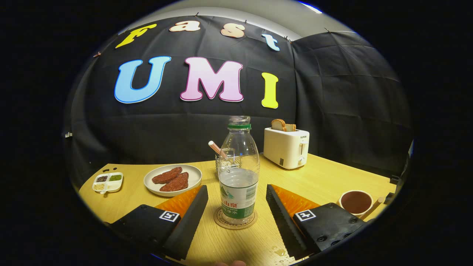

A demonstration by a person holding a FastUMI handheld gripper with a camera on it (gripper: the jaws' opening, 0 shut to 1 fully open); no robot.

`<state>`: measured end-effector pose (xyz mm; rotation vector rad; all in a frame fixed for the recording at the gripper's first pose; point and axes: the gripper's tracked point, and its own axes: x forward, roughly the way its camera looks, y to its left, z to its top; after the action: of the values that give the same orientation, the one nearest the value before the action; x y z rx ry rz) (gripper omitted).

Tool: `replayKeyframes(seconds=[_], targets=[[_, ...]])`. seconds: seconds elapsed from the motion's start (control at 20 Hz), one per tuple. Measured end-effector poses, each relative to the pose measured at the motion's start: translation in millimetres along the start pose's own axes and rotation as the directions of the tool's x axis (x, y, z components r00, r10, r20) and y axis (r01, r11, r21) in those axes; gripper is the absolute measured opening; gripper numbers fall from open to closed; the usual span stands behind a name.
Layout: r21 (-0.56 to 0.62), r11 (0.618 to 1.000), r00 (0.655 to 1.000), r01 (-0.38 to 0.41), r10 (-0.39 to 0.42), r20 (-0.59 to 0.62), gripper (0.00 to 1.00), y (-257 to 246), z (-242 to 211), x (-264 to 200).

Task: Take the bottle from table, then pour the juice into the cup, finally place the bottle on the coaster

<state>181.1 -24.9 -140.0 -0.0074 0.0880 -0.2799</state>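
A: What sits off to the left on the table [325, 181]?

B: A small white divided dish [107, 182] of seasonings, then a white plate [173, 180] with two reddish-brown patties.

A: And the gripper [236, 210]?

B: Its fingers are spread wide and touch nothing. The bottle [238, 173] stands upright between them on the round coaster [235, 218], uncapped and roughly half full of clear liquid.

A: Where is the cup [226, 159]?

B: Just behind the bottle: a clear glass with a striped straw, partly hidden by it.

A: Further right?

B: A white toaster [286, 147] with bread slices poking out, and near the right finger a bowl [356, 203] of dark brown sauce. A few droplets lie on the table by that finger.
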Motion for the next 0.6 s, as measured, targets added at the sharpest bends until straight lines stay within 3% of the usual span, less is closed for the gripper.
replayKeyframes(seconds=[0.6], targets=[[-0.002,0.977,0.977,-0.214,0.214,0.027,0.97,-10.0,73.7,-89.3]])
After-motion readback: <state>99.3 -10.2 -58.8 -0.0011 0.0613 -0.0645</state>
